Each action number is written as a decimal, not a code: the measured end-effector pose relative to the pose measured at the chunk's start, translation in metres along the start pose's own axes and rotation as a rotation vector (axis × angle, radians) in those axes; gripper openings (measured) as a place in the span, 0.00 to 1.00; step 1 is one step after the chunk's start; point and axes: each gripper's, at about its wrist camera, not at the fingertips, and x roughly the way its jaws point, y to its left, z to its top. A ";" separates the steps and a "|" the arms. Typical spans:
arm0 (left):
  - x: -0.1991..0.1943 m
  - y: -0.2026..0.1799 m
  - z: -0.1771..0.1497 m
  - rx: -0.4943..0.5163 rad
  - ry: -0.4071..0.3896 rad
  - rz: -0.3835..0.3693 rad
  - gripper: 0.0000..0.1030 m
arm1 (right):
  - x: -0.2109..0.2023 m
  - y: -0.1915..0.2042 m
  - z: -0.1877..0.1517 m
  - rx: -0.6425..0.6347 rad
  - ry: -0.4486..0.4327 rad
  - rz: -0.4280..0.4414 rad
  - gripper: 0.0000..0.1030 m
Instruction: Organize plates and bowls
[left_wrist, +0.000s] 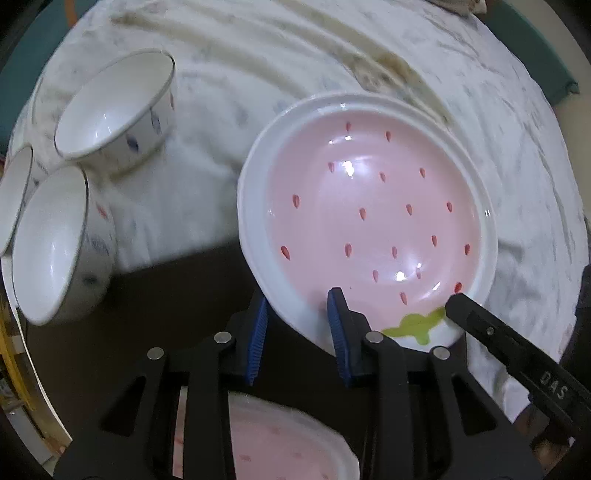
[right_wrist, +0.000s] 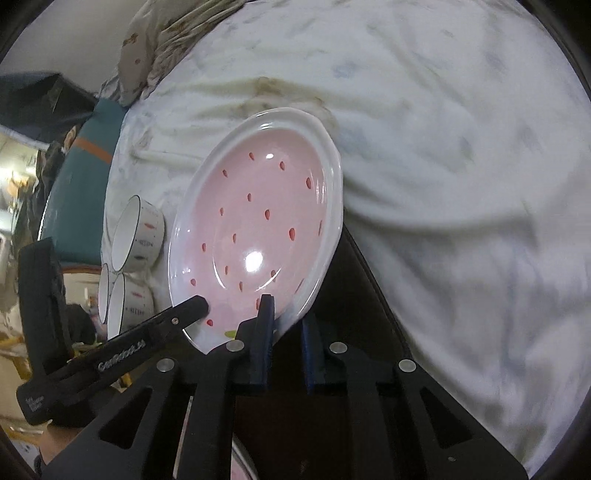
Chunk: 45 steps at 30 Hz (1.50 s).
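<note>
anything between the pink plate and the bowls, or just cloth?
Just cloth. In the left wrist view only wrinkled white cloth lies between the pink plate and the bowls; nothing else sits in that gap.

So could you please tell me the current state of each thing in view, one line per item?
Strawberry plate: lifted and tilted, gripped at its near rim by both grippers.
Left gripper: shut on the plate's rim.
Right gripper: shut on the plate's rim.
Second pink plate: lying below the left gripper, mostly hidden.
Three white bowls: upright and empty, grouped on the white cloth.
</note>
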 end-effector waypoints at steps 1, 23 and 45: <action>0.001 -0.001 -0.004 0.003 0.014 -0.005 0.28 | -0.002 -0.003 -0.004 0.011 -0.001 0.003 0.14; -0.014 0.028 -0.042 0.003 -0.029 0.021 0.28 | -0.025 -0.032 -0.064 0.072 0.045 -0.041 0.15; -0.008 0.014 -0.007 -0.013 -0.071 -0.004 0.61 | -0.060 -0.061 0.000 0.088 -0.009 -0.055 0.18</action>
